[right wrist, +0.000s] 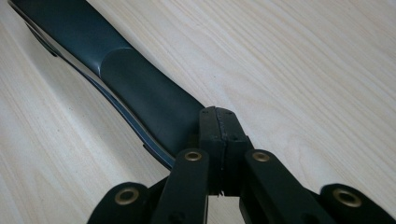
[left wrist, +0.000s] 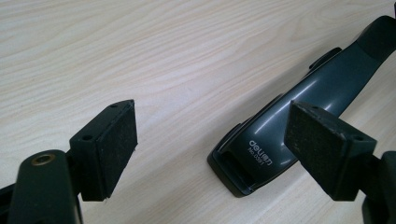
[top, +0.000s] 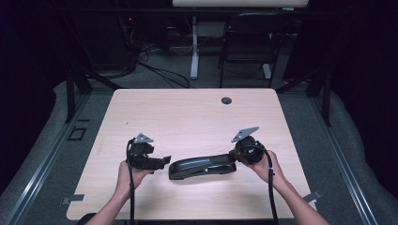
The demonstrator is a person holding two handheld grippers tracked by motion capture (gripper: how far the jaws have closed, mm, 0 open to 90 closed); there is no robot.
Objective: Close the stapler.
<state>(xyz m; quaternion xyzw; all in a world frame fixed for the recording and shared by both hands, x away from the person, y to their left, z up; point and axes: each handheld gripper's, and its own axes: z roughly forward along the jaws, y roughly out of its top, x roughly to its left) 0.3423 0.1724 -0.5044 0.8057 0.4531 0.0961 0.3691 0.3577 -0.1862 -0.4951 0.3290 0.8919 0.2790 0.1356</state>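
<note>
A dark grey long-arm stapler [top: 202, 166] lies flat on the light wooden table [top: 187, 112], near the front edge, its length running left to right. My left gripper [top: 164, 161] is at the stapler's left end, held open. In the left gripper view the stapler's branded head [left wrist: 280, 130] lies just ahead of the wide-apart jaws of the left gripper [left wrist: 212, 135], nearer the right pad [left wrist: 327, 144]. My right gripper [top: 234, 157] is at the stapler's right end. In the right gripper view the right gripper [right wrist: 219, 126] is shut, pad against pad, its tip over the stapler's handle [right wrist: 140, 88].
A round cable hole [top: 226, 100] sits near the table's far edge. Beyond the table stand a black chair [top: 248, 42] and a white desk leg [top: 194, 47], with cables on the floor. Bare tabletop stretches behind the stapler.
</note>
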